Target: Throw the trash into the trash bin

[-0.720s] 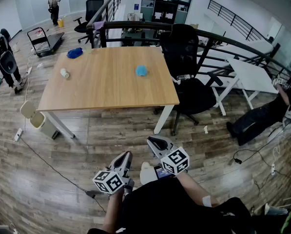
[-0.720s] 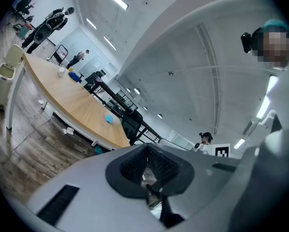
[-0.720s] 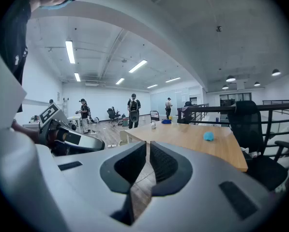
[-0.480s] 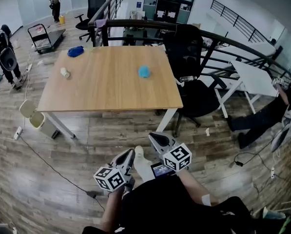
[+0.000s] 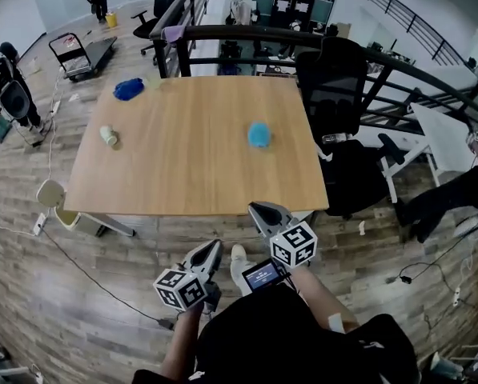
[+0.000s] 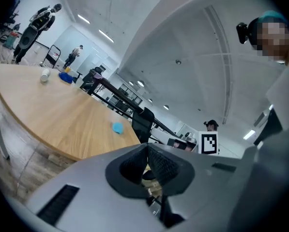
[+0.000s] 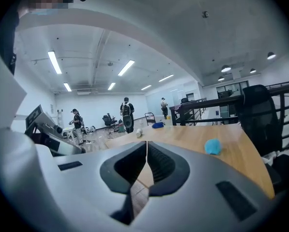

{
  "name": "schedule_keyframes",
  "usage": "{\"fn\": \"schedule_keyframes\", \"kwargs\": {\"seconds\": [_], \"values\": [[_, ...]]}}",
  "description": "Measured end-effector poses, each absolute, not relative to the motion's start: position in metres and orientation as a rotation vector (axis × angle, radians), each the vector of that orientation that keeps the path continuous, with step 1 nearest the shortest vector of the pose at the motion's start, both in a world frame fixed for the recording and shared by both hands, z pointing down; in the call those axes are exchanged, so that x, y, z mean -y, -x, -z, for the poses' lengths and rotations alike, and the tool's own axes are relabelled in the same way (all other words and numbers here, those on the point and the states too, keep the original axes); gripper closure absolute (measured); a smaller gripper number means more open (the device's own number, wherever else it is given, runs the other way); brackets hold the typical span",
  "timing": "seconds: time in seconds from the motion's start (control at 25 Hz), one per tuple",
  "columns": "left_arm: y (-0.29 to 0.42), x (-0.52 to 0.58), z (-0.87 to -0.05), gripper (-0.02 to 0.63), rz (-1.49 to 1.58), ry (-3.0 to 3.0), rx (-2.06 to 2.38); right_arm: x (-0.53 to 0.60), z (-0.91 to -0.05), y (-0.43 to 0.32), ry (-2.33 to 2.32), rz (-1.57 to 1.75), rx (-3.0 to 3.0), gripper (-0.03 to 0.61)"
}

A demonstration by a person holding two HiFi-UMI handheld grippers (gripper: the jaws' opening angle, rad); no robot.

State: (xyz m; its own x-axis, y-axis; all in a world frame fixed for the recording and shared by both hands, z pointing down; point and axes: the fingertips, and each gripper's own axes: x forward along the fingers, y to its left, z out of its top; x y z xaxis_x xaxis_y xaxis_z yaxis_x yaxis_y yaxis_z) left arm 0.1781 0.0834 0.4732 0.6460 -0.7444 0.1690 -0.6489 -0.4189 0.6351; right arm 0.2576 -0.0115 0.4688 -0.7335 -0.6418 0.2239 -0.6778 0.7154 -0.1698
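On the wooden table (image 5: 182,166) lie three pieces of trash: a light blue crumpled ball (image 5: 259,134) right of centre, a dark blue crumpled piece (image 5: 128,89) at the far left corner, and a small pale cup-like piece (image 5: 109,136) near the left edge. A cream trash bin (image 5: 54,199) stands on the floor by the table's near left corner. My left gripper (image 5: 211,250) hovers over the floor in front of the table, shut and empty. My right gripper (image 5: 262,210) is at the table's near edge, shut and empty. The ball (image 7: 212,146) and table (image 6: 52,120) show ahead in both gripper views.
A black office chair (image 5: 343,126) stands at the table's right side, with a black railing (image 5: 319,42) behind. A cable (image 5: 86,274) runs across the wooden floor at the left. People and a trolley (image 5: 74,50) are at the far left. A white table (image 5: 443,138) is at the right.
Both grippers and my view have moved forward toward the table. The right gripper has come from the floor up to the table's near edge. Both stay shut.
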Motion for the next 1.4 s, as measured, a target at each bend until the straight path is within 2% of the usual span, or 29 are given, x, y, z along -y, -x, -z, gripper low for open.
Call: {"fn": "schedule_keyframes", "kwargs": {"seconds": [0.32, 0.84, 0.88, 0.92, 0.96, 1.2, 1.4], "values": [[-0.2, 0.065, -0.448, 0.606, 0.087, -2.242, 1.047, 0.156, -0.49, -0.293, -1.162, -0.52, 2.733, 0.58], [-0.187, 0.158, -0.476, 0.606, -0.033, -2.172, 1.043, 0.253, -0.551, -0.297, -1.169, -0.554, 2.578, 0.574], [-0.186, 0.16, -0.478, 0.606, -0.041, -2.167, 1.046, 0.26, -0.56, -0.299, -1.16, -0.551, 2.557, 0.542], [-0.185, 0.162, -0.479, 0.606, -0.048, -2.166, 1.049, 0.267, -0.571, -0.301, -1.15, -0.544, 2.534, 0.457], [-0.184, 0.163, -0.477, 0.606, -0.052, -2.17, 1.053, 0.275, -0.581, -0.304, -1.146, -0.532, 2.509, 0.407], [-0.162, 0.164, -0.486, 0.606, -0.089, -2.108, 1.116, 0.349, -0.652, -0.321, -1.159, -0.342, 2.277, 0.341], [-0.139, 0.162, -0.503, 0.606, -0.149, -2.049, 1.179, 0.388, -0.696, -0.337, -1.169, -0.3, 2.107, 0.336]]}}
